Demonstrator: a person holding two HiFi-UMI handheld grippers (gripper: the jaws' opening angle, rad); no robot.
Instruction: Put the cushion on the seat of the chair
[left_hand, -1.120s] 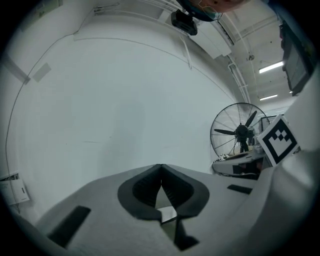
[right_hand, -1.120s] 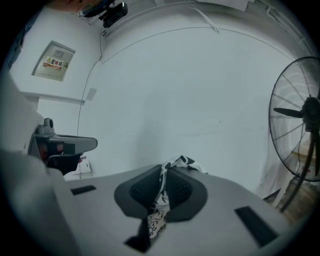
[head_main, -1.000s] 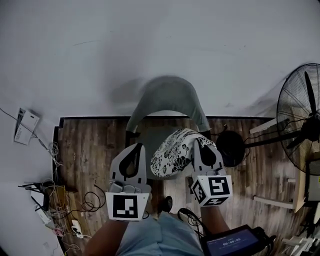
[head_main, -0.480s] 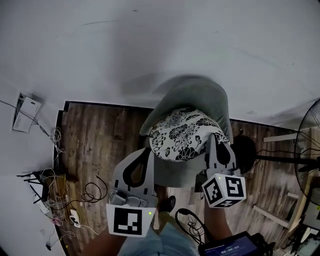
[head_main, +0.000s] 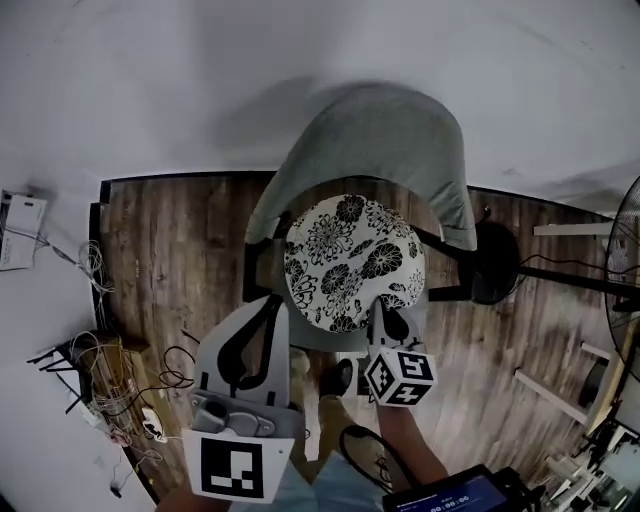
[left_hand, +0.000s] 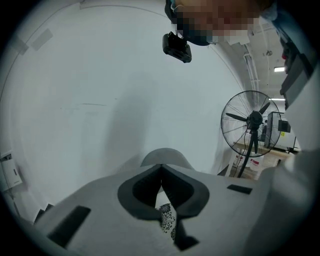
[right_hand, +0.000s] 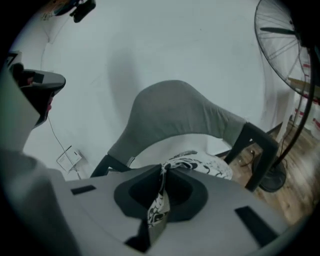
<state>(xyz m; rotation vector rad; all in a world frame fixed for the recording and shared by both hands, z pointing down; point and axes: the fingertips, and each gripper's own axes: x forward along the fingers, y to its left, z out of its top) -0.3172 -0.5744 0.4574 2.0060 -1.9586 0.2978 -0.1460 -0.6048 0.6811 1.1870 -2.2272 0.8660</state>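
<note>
Gripper check: right gripper (head_main: 385, 318) is clamped on the cushion (head_main: 350, 260) at its near edge, with floral fabric pinched between the jaws. Left gripper (head_main: 270, 310) is also closed, with a fold of the same fabric in its gap at the near-left edge. What changed: a second ago I had the cushion held up in front of the chair (head_main: 385, 140). Now it lies flat on the seat (head_main: 322, 340), and both grippers came down with it. My read is that placement is basically done. What's left is to release both sides and back out without dragging it forward.
</note>
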